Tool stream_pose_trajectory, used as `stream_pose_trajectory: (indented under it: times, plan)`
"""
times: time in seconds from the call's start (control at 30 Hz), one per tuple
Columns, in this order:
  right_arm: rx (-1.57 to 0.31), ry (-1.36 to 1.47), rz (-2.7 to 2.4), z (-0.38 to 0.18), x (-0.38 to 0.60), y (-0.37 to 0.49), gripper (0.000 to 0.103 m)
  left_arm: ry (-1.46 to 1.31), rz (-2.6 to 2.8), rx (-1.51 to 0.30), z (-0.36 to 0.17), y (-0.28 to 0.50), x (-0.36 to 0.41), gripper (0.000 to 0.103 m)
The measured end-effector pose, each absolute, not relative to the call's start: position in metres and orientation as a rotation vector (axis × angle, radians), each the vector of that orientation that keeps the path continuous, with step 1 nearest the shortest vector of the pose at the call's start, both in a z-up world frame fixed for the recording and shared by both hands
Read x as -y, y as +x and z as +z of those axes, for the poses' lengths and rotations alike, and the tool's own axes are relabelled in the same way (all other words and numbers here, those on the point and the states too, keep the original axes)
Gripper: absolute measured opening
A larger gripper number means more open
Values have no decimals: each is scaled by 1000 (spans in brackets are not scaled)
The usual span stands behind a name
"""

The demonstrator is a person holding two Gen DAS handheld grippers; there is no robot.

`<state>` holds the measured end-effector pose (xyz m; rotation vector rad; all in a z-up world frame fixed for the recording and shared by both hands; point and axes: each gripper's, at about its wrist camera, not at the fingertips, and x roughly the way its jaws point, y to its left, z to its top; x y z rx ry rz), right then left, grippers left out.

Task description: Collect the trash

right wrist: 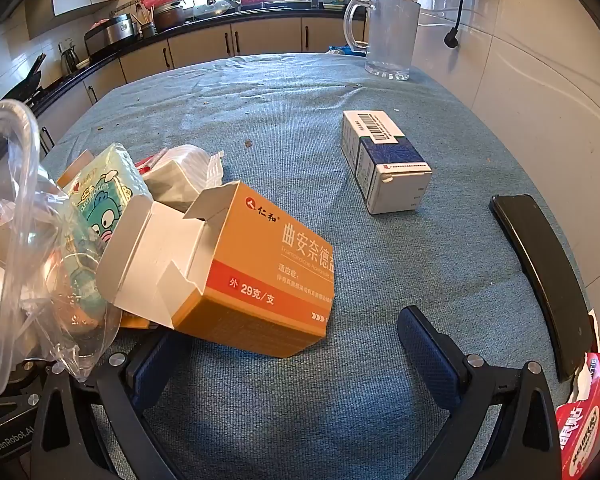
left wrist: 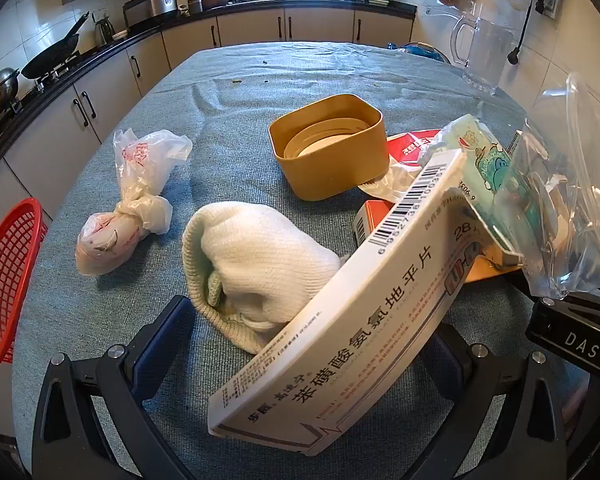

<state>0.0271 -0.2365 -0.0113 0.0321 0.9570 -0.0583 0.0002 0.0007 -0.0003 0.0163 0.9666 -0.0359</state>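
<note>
In the left wrist view my left gripper (left wrist: 304,344) is open. A white medicine box (left wrist: 340,316) leans tilted between its fingers, over a white knitted cloth (left wrist: 260,264). A knotted plastic bag (left wrist: 128,204) lies to the left, and a clear plastic bag (left wrist: 560,200) with a tissue pack (left wrist: 488,168) hangs at the right. In the right wrist view my right gripper (right wrist: 296,344) is open. An opened orange box (right wrist: 236,268) rests tilted by its left finger, touching the clear bag (right wrist: 32,260). A white and blue box (right wrist: 384,164) lies farther ahead.
A yellow tub (left wrist: 328,144) stands mid-table on the blue-grey tablecloth (right wrist: 300,100). A red basket (left wrist: 8,276) hangs at the left edge. A clear pitcher (right wrist: 388,36) stands at the far right, a black flat object (right wrist: 540,276) and a red torn box (right wrist: 584,420) near right.
</note>
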Motion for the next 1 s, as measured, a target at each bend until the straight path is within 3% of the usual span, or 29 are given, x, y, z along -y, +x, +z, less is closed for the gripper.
stream_pose_trajectory:
  times: [0.27,0.73,1.0]
  plan:
    - [-1000,33,-52,-6,237,20,103,54,-33,-908,11,-16,-14,103]
    - [-619,31,-26,63,207,-133,103,40,68,-539,68,-169,-76,103]
    - [-505,-3,93,81,168,-193,103,50,163,-392,80,-242,-105,103]
